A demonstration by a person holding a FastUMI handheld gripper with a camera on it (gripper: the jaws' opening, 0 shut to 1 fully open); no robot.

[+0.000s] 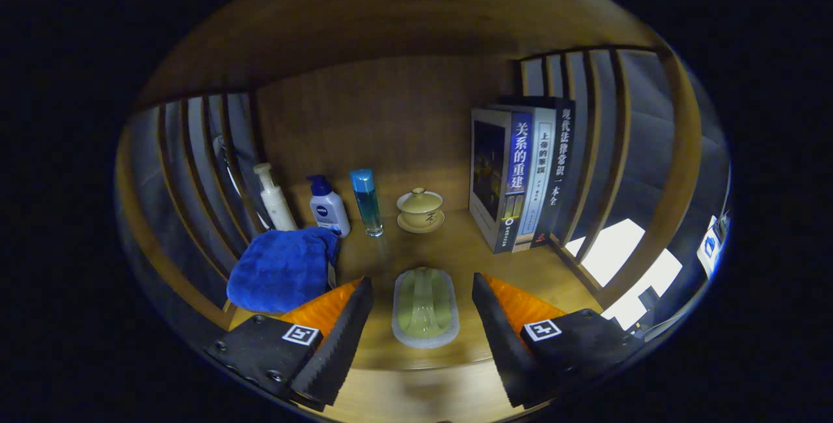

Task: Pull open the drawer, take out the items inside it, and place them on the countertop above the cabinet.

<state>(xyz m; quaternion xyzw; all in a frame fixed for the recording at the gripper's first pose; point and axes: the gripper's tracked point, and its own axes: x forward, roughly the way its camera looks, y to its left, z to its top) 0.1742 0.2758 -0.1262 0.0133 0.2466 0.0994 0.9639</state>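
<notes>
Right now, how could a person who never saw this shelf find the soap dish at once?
Start at the row of upright books on the wooden countertop. Come forward toward the open gripper: the soap dish lies flat between its two fingers, touching neither. Unlike the standing bottles and the lidded cup behind, it is a low, pale green oval tray.

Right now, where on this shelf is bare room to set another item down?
Bare wood lies between the soap dish and lidded cup, and before the books. The bottles and blue cloth crowd the other side. Open gripper flanks the dish.
</notes>
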